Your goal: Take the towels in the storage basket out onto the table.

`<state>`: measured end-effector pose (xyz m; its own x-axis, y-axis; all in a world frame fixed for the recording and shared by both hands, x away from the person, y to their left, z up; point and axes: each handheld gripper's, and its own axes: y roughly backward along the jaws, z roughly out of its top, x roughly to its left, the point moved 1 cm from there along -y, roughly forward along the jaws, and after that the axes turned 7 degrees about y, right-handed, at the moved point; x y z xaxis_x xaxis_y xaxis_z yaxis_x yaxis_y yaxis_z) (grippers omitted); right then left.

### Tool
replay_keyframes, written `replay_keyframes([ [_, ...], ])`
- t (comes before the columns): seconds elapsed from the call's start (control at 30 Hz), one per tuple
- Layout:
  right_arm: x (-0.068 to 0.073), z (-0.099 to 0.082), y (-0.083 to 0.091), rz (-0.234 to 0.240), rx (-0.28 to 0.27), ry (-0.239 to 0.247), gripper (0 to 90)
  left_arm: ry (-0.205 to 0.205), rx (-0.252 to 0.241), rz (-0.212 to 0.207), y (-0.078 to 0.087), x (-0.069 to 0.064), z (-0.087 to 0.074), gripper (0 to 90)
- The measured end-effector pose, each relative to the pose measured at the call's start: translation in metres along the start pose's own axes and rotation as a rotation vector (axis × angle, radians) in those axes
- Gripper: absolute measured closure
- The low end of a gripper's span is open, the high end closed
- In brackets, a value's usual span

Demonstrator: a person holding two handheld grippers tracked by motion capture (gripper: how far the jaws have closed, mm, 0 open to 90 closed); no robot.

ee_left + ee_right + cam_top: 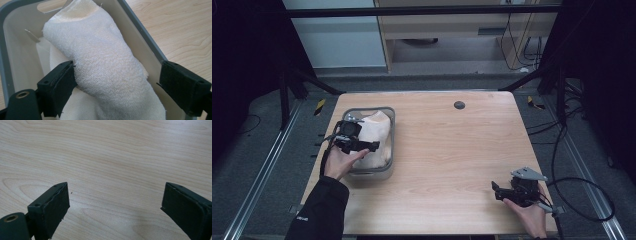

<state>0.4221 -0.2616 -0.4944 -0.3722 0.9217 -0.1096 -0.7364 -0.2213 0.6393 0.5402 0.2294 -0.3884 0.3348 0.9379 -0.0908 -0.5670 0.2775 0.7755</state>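
The left gripper (117, 82) is hanging released around a white towel (105, 65) in the grey bin (140, 27); the right gripper (115, 205) is hovering released over the counter (112, 157).

**Where your three cameras look**

Your high view looks forward and down over the whole table (447, 150) from your side. Your left gripper view sits close over the grey bin (147, 42) and its white towel (105, 65), both also seen at the high view's left. Your right gripper view faces bare tabletop closely.
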Motion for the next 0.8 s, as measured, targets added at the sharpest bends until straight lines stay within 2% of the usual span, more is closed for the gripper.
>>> replay_keyframes([
  [0.13, 0.0, 0.0, 0.0, 0.004, 0.008, -0.001, 7.2, 0.005, 0.026, 0.013, -0.006, 0.002, 0.001, 10.0],
  [0.33, 0.0, 0.0, 0.0, 0.006, 0.007, -0.005, 6.9, 0.014, 0.039, 0.029, -0.014, 0.003, -0.001, 8.1],
  [0.8, 0.0, 0.0, -0.001, 0.011, 0.017, -0.003, 6.3, 0.023, 0.089, 0.05, -0.031, 0.004, -0.004, 7.5],
])
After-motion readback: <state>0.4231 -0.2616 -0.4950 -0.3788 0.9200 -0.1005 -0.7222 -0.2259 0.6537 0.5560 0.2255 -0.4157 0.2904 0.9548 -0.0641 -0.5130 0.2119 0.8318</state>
